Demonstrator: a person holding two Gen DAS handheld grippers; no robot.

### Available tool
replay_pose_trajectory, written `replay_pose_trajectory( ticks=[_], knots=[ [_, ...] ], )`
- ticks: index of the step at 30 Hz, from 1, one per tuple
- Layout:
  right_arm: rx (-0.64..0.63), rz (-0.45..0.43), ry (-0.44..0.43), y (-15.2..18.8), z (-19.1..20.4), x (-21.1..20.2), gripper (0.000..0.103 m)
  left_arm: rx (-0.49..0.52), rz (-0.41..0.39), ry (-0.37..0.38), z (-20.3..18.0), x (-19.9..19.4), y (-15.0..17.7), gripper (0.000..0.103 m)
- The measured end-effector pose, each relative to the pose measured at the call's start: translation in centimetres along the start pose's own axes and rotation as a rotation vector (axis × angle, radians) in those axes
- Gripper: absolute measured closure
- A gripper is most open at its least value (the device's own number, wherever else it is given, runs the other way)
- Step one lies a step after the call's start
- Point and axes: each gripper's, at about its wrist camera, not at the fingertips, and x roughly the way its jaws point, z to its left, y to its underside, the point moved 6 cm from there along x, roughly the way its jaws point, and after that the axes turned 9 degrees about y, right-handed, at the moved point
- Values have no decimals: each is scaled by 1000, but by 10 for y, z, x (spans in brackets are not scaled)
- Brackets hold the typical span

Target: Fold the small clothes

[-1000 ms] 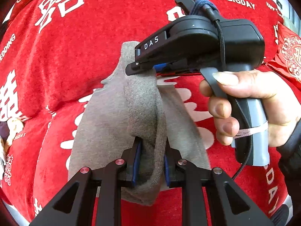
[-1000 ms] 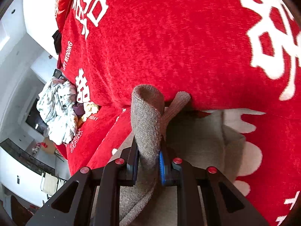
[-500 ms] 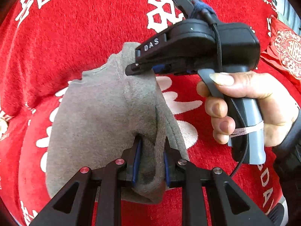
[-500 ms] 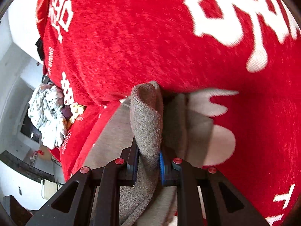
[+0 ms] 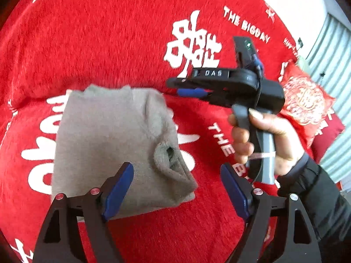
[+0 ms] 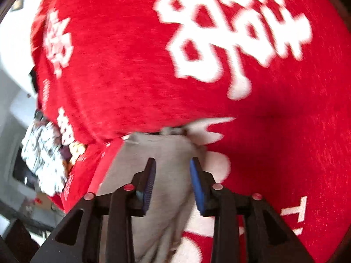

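Grey sock (image 5: 114, 144) folded flat, left claw (image 5: 175, 188) spread above — right claw (image 6: 172, 184) parted over it

The left gripper (image 5: 176, 188) has its jaws spread wide, blue pads facing each other, nothing between them. The right gripper (image 6: 172, 183) is parted too, and empty. In the left wrist view, the right hand (image 5: 266, 141) wraps the grey handle, black sleeve at the wrist

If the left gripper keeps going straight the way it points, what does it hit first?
Probably the gray cloth lying on the red blanket; the open left gripper points over its right part, though depth is unclear.
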Motion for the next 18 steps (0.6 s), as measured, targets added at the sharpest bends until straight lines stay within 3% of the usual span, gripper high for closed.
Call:
replay_pose_trajectory(
  ticks=[2,6,9,14,18],
  knots=[
    [-56,13,-29,3,25,-2,44,-16,-38,-24,14,-12,-6,21],
    [-143,48,-30,12,56,11,44,-126,-9,-98,58,-10,-12,21],
    [-103,86,10,19,50,24,44,-140,4,-164,79,-2,-11,21],
    [-50,133,-128,37,55,28,44,-119,29,-200,90,14,2,21],
    [-31,162,2,49,22,43,44,-63,38,-237,91,16,9,21]
  ],
)
